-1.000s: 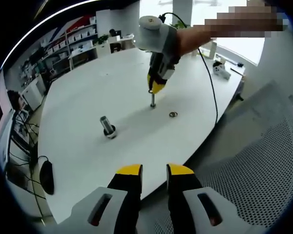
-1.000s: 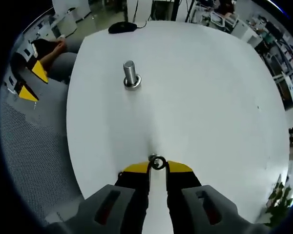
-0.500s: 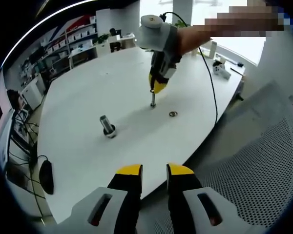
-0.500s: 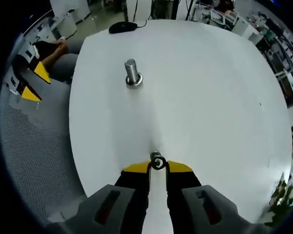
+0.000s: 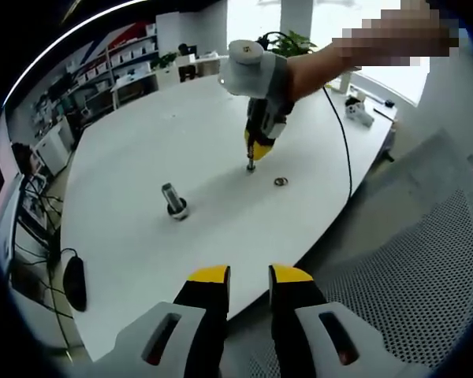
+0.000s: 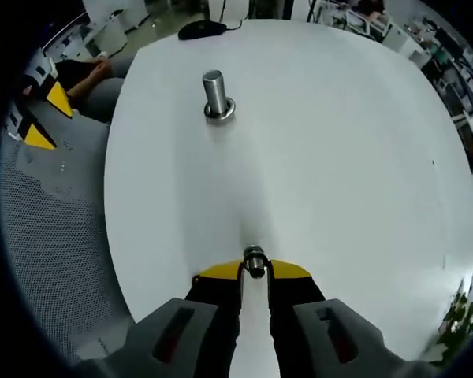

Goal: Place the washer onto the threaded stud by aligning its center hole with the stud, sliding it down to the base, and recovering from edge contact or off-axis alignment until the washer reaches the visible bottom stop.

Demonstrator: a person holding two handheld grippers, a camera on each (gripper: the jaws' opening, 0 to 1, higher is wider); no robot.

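**Washer at the top of the stud, right gripper over it**

While the round white table [image 5: 142,157] spreads across both views, a grey mesh chair [image 5: 410,260] sits at its near edge in the left gripper view, and shelving with bins [image 5: 122,67] lines the room behind. A black cable [image 5: 339,142] trails over the tabletop toward the right gripper [image 5: 253,147], which a person's hand [image 5: 299,71] holds tip-down over the thin threaded stud [image 5: 251,165]. A black mouse [image 5: 76,285] lies near the table edge on the left. A thicker metal stud on a ring base [image 5: 173,201] stands well apart from the thin one, and 1 spare washer [image 5: 281,182] lies flat on the table just beside the thin stud.

In the right gripper view, the right gripper's [image 6: 254,270] yellow-tipped jaws sit close together on either side of the stud top [image 6: 255,255], with the washer [image 6: 255,266] ringed around it between the tips; I cannot tell whether the jaws are actually pinching it. The thicker stud [image 6: 215,94] stands farther off.

The left gripper [image 5: 249,276] hangs off the table edge, its 2 jaws parted by a narrow gap with nothing between them.
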